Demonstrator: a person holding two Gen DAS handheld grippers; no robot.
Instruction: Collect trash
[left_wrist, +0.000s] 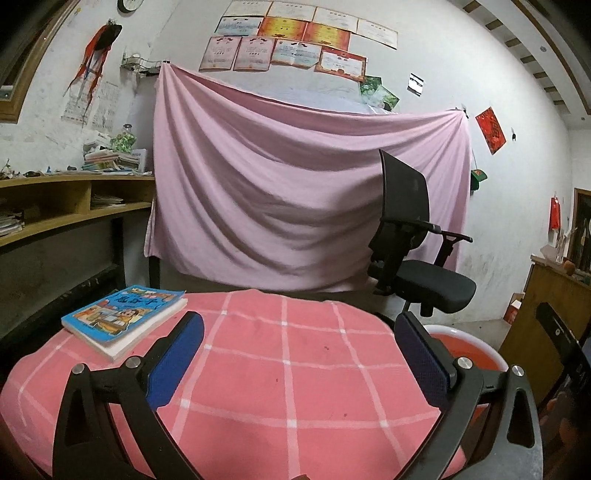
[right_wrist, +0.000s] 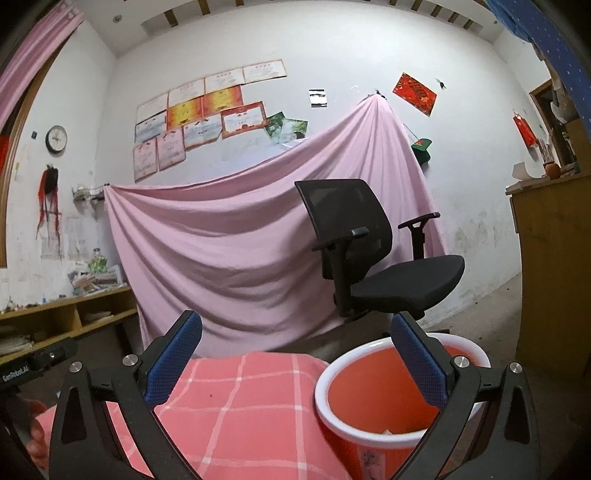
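A red bin with a white rim stands just right of a table covered by a pink checked cloth. A pale scrap shows at the bin's bottom. My right gripper is open and empty, with its right finger over the bin's opening. My left gripper is open and empty above the pink checked cloth. The bin's rim shows behind its right finger. No loose trash shows on the cloth.
A blue picture book lies at the table's far left corner. A black office chair stands behind the bin before a hanging pink sheet. Wooden shelves run along the left wall, a wooden cabinet at right.
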